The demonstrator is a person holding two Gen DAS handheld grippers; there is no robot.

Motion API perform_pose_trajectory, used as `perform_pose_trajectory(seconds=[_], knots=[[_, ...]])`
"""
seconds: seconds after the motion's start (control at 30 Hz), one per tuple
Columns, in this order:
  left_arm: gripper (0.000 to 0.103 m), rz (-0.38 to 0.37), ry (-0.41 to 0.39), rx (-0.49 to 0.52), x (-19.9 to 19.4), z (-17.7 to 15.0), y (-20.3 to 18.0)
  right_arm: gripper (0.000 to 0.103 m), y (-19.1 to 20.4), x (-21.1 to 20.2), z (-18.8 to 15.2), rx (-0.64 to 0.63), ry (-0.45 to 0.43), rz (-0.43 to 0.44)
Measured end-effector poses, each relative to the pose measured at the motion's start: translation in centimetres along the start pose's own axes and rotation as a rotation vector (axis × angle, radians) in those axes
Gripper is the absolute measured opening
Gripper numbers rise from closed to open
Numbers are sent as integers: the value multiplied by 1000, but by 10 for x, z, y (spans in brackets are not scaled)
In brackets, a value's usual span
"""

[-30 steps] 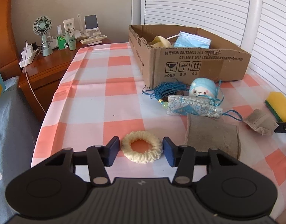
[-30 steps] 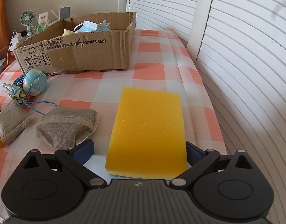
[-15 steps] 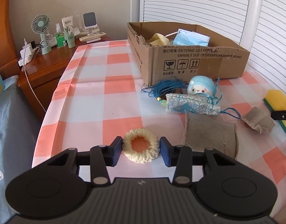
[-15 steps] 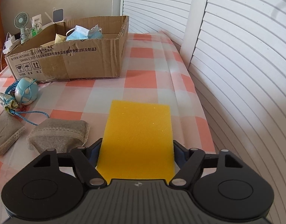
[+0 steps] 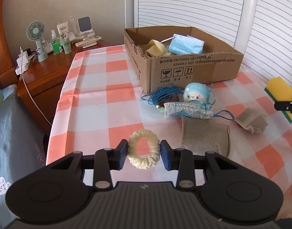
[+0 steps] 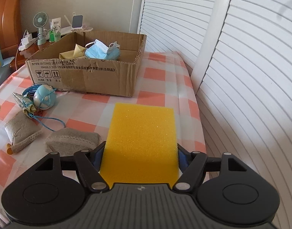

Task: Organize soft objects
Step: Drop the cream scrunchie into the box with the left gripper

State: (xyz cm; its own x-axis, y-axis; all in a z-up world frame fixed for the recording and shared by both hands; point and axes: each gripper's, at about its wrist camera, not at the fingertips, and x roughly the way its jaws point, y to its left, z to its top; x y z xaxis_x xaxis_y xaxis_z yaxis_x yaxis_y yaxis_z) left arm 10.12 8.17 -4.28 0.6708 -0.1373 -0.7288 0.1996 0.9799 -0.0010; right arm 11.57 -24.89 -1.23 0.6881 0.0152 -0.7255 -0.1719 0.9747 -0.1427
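My left gripper (image 5: 143,149) is closing its jaws on a cream knitted scrunchie (image 5: 144,162); the pads squeeze it into an oval, and it hangs just above the checked tablecloth (image 5: 92,114). My right gripper (image 6: 140,154) is shut on a yellow sponge (image 6: 141,133), held off the cloth at the table's right side. That yellow sponge (image 5: 279,87) also shows at the left wrist view's right edge. Behind stands an open cardboard box (image 5: 193,70) holding blue face masks (image 5: 186,44) and a yellow cloth (image 5: 155,49).
In front of the box lie a blue plush toy (image 5: 195,94), a blue patterned sachet with cord (image 5: 186,110) and two grey pouches (image 5: 205,137) (image 5: 251,120). A wooden nightstand (image 5: 50,72) with a fan and bottles stands far left. White shutters (image 6: 241,76) close off the right.
Both grippers closed on their objects and rose: the scrunchie is now pinched oval and off the cloth, and the sponge is gripped at its sides and lifted.
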Motion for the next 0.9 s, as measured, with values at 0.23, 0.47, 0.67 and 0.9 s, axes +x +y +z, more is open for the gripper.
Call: perform_pose_trajectory(seconds=[0.23,0.47,0.67,0.9], knots=[[36,-46,-28,43,-18,26,-7,76,-3,-13,9,-25,-19,96],[36,-84,-109,106,-14,83,-24,76,-2,-18,19,-65,-41,129],[36,-90,-158,148,15,140,-42,76,-7,-20,31,-77,-67,131],[64,-90,-176,138,49,171,-57,76,-13,-16,38,-80,-79,132]])
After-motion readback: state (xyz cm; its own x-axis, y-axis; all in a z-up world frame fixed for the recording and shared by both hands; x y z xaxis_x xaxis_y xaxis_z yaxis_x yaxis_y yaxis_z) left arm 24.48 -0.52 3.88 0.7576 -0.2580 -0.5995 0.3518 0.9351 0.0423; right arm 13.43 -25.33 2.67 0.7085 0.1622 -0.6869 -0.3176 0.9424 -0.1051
